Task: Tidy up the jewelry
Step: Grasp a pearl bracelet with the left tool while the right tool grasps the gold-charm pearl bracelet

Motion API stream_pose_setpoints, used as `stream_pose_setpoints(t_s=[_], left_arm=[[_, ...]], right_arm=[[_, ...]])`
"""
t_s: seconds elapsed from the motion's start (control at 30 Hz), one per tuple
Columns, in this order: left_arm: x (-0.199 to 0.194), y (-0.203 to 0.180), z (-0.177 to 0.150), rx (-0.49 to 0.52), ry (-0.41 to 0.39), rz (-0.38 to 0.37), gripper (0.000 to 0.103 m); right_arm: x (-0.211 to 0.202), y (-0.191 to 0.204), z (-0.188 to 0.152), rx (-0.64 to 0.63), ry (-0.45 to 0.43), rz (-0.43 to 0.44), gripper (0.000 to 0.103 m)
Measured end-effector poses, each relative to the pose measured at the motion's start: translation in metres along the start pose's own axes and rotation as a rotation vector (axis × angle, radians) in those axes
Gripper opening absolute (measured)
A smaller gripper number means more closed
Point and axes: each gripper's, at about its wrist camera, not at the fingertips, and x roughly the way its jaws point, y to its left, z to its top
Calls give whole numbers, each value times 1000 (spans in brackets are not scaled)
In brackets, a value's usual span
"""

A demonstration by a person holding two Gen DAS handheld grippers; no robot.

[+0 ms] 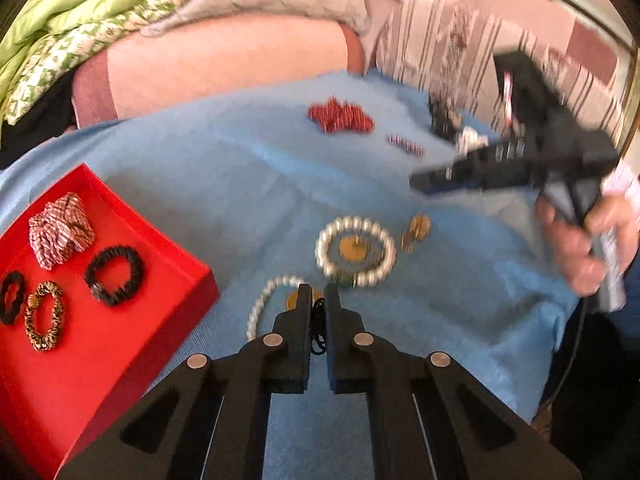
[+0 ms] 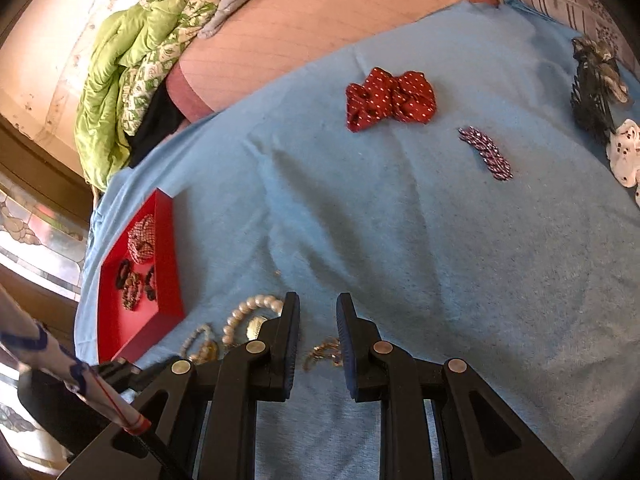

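Left hand-held gripper (image 1: 318, 294), bottom centre of the left wrist view, is clenched on a thin dark cord (image 1: 318, 330) that hangs between its fingers – prob. a necklace cord, though blur makes that uncertain. Jewelry sits just ahead of it on the blue cloth (image 1: 240, 184): a pearl bracelet (image 1: 355, 251) centre frame, a pearl strand (image 1: 262, 304) curling lower left of it, gold pieces (image 1: 416, 232) to its right. Red tray (image 1: 160, 320) is at the left edge, already holding scrunchies. Right hand-held gripper (image 2: 318, 312) is released, jaws a little apart w/ nothing between them, above a gold chain (image 2: 324, 354) at bottom centre of its own view. Judgement: step in hand is lifting the cord and carrying it to the tray. Do it well by rising slowly so the cord doesn't snag the pearl strand beside it, keeping the pinch firm since it's thin, and clearing the tray's wall before letting go.
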Motion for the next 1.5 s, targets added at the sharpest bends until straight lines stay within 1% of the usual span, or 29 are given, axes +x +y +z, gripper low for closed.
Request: stream_pose_setpoints(t_s=[0.07,0.13,0.17,0.2,0.27,0.43,0.57,0.7,0.8,0.83,0.87,0.93,1.03,1.07,1.1,1.13,1.17,1.2,1.23,1.27,1.3,1.37,1.43,1.5], left_arm=[[-7,3,2,-20,-33,-4,5],[-10,7,4,-41,-47,-16,5],[-11,8,4,-42,-53,-7,5],[-11,9,4,-45,-56,-3,5],[-13,10,5,-55,-69,1,5],[-22,16,6,-78,-105,2,5],[-23,20,7,-93,-108,8,5],[-24,19,6,-90,-104,8,5],[-25,21,5,-93,-105,9,5],[-26,22,5,-96,-105,9,5],[-26,22,5,-97,-103,11,5],[-25,23,5,-97,-99,11,5],[-23,21,4,-90,-93,6,5],[-22,20,4,-87,-91,5,5],[-22,20,5,-86,-89,4,5],[-22,19,5,-87,-89,4,5],[-21,20,5,-88,-90,3,5],[-21,20,5,-89,-90,4,5],[-22,20,5,-91,-92,3,5],[-22,20,5,-90,-93,2,5],[-22,20,5,-88,-94,4,5],[-23,19,6,-91,-97,4,5],[-23,20,7,-91,-101,2,5],[-23,18,7,-85,-102,-1,5]], right_arm=[[0,-2,0,7,8,-14,20],[1,-3,-1,7,15,-11,20],[1,-2,-2,0,17,-12,20],[2,1,-3,-12,18,-8,20],[4,8,-5,-29,16,26,20],[14,34,-11,-127,39,53,20],[30,47,-18,-192,59,51,20],[45,57,-19,-246,71,14,20],[56,62,-21,-287,85,-41,20],[58,64,-23,-313,87,-59,20],[61,71,-26,-376,89,-98,20],[61,80,-31,-459,83,-147,20],[61,86,-36,-525,104,-178,19],[61,87,-37,-542,108,-177,16],[61,87,-38,-555,119,-176,7],[61,87,-38,-545,116,-180,5],[61,84,-37,-526,116,-176,4],[59,79,-33,-480,118,-151,4],[56,76,-30,-446,120,-123,3],[51,70,-24,-401,111,-68,3],[49,70,-22,-378,98,-43,3],[37,69,-17,-345,66,-7,3],[21,68,-11,-307,21,53,3],[6,70,-7,-298,-26,85,3]])
